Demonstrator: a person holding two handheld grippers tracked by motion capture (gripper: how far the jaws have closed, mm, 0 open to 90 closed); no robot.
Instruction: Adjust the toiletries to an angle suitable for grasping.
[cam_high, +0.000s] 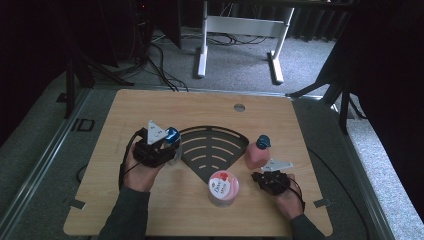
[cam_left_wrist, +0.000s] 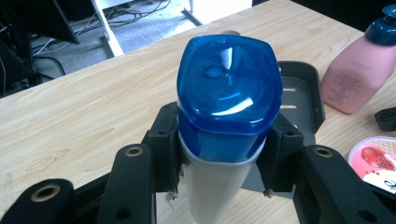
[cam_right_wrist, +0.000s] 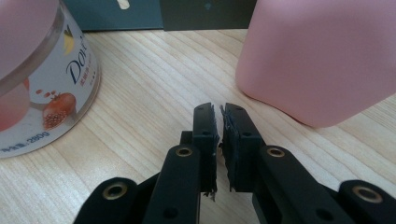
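At the lower left of the high view, my left gripper (cam_high: 167, 145) is clamped on a white bottle with a blue cap (cam_high: 172, 135), the pads pressing its neck just below the cap; in the left gripper view the bottle (cam_left_wrist: 219, 186) stands upright between the jaws, its long axis vertical, the cap (cam_left_wrist: 229, 88) pointing up toward the lens. At the lower right of the high view my right gripper (cam_high: 260, 176) rests empty on the wooden table (cam_high: 150, 107), its jaws nearly together with only a sliver of gap showing in the right gripper view (cam_right_wrist: 219, 116). Just beyond its tips stand the pink bottle (cam_high: 257, 152) and, toward frame centre, the round tub with a fruit label (cam_high: 223, 187). Behind them, mid-frame, lies the black fan-shaped rack (cam_high: 212, 150), its left edge just beside the held bottle. As I judge it, the bottle is bound for that rack: I should keep the grip firm on the neck, hold it upright, and set it down flat on the slats.
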